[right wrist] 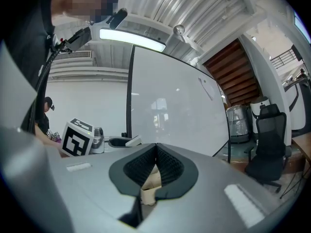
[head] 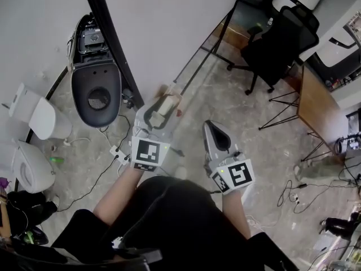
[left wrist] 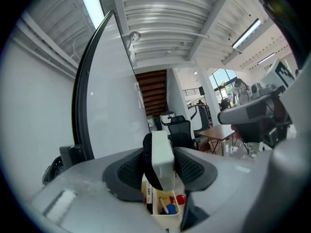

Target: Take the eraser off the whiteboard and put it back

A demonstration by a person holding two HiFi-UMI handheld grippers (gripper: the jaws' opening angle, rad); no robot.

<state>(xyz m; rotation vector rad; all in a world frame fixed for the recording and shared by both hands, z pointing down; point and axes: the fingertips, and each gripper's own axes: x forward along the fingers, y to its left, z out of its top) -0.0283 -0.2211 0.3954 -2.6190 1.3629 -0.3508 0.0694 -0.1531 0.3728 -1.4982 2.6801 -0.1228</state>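
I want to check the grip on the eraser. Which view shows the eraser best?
The left gripper view: the eraser fills the middle, upright, clamped between the left gripper's pads. The head view shows it small, from above. The right gripper view gives only a small white sliver, likely it.

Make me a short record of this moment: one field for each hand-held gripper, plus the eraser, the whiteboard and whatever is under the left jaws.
Left hand-held gripper: jaws closed on the eraser
Eraser: white block, dark felt side turned toward the whiteboard
Right hand-held gripper: jaws together, nothing between them
Whiteboard: white, dark frame, ahead of both grippers
Marker tray: below the left jaws, red and blue items inside
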